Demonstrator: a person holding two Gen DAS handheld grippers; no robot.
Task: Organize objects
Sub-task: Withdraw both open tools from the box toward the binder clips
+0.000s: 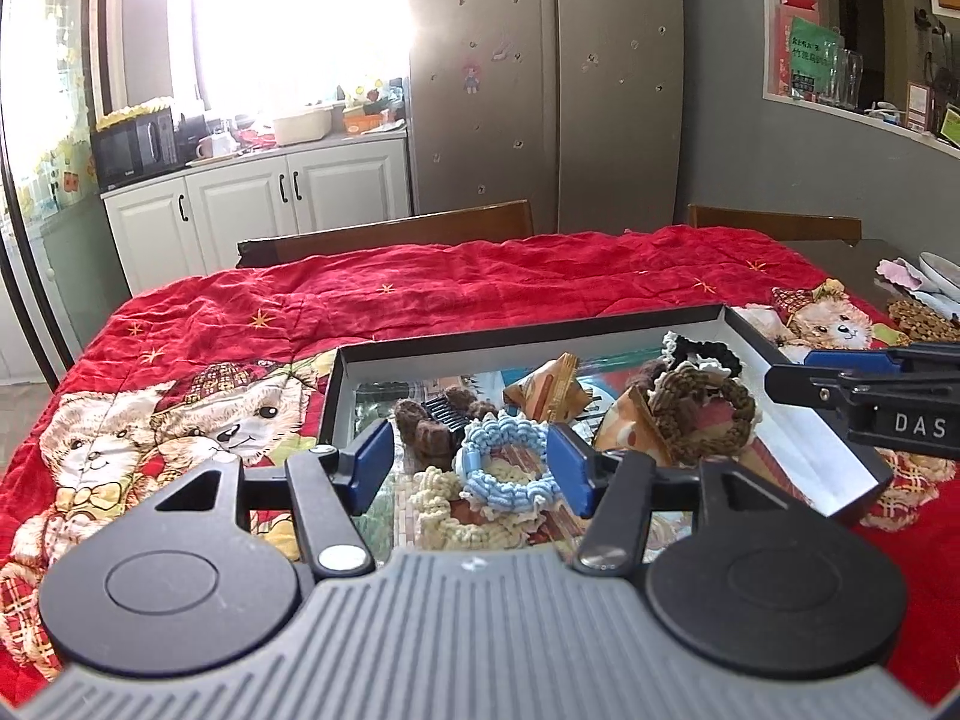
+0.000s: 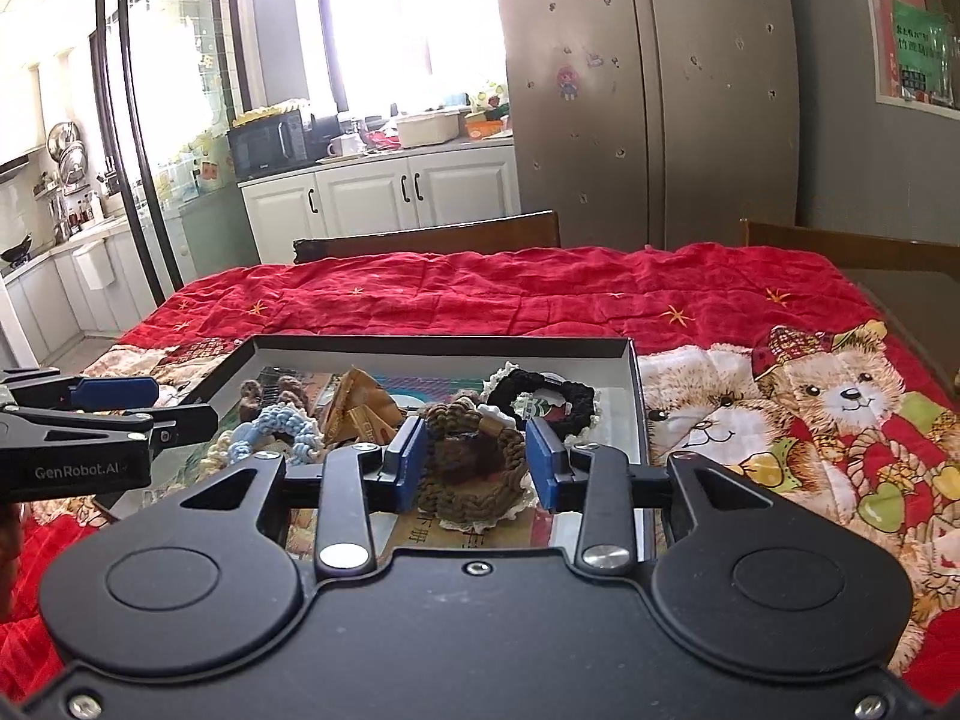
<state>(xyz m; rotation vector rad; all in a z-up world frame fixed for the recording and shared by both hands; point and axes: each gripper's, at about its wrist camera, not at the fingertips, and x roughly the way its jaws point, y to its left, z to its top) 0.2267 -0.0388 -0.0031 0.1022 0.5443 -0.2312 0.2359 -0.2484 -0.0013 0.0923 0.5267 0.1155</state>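
A shallow black box (image 1: 528, 333) (image 2: 444, 347) on a red quilt holds several hair scrunchies and snack packets. My left gripper (image 1: 471, 465) is open, its blue pads either side of a light blue scrunchie (image 1: 501, 471) that lies in the box, over a cream scrunchie (image 1: 444, 498). My right gripper (image 2: 474, 459) is open around an olive-brown braided scrunchie (image 2: 471, 468) (image 1: 702, 414) in the box; I cannot tell whether the pads touch it. A black scrunchie (image 2: 549, 399) (image 1: 705, 351), a dark brown scrunchie (image 1: 429, 429) and orange packets (image 1: 549, 393) (image 2: 360, 405) lie further back.
The red quilt (image 1: 420, 288) with teddy bear prints covers the table. Wooden chair backs (image 1: 390, 234) stand at the far edge. The right gripper (image 1: 870, 396) shows in the left wrist view; the left gripper (image 2: 102, 420) shows in the right wrist view. Dishes (image 1: 936, 276) sit far right.
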